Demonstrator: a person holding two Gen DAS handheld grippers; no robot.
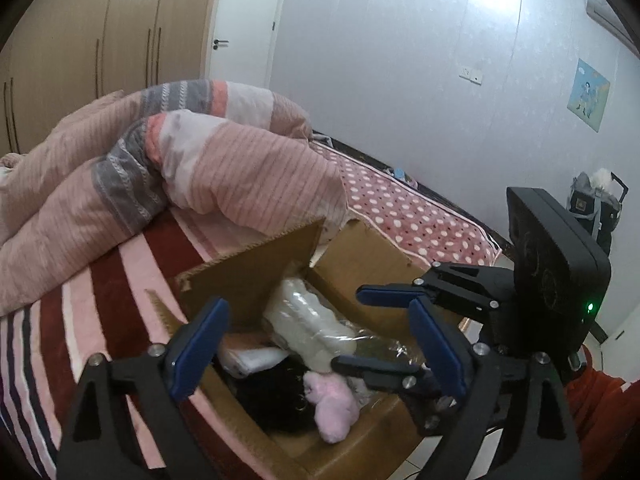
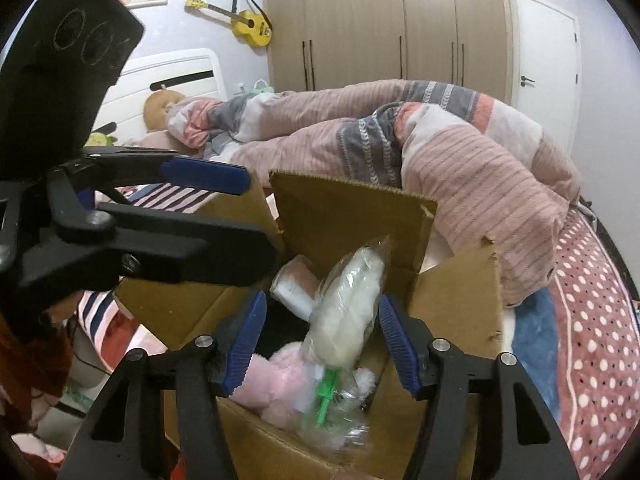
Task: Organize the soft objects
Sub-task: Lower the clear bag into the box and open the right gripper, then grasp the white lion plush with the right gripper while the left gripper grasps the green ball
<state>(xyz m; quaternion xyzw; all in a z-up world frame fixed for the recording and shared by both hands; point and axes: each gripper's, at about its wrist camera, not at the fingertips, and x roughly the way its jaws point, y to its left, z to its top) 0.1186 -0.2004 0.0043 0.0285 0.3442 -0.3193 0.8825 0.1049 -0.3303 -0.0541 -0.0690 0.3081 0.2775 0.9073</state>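
An open cardboard box point(image 1: 360, 256) point(image 2: 348, 208) stands on the bed. Inside lie a pink plush toy point(image 1: 330, 408) point(image 2: 276, 384), a white plush wrapped in clear plastic point(image 1: 308, 320) point(image 2: 348, 320), a black furry item point(image 1: 272, 396) and a folded white-pink cloth point(image 1: 248, 358) point(image 2: 292, 286). My left gripper point(image 1: 320, 344) is open and empty above the box. My right gripper point(image 2: 320, 344) is open and empty over the box, the plastic-wrapped plush between its fingers but untouched. The right gripper also shows in the left wrist view point(image 1: 370, 330), and the left gripper in the right wrist view point(image 2: 244, 216).
A rumpled pink striped duvet point(image 1: 140, 168) point(image 2: 440, 148) lies behind the box. The bed has a red-striped blanket point(image 1: 100, 304) and a polka-dot blanket point(image 1: 400, 208) point(image 2: 592, 320). Wardrobes point(image 2: 380, 20), a door point(image 1: 244, 24) and a yellow guitar point(image 2: 244, 24) line the walls.
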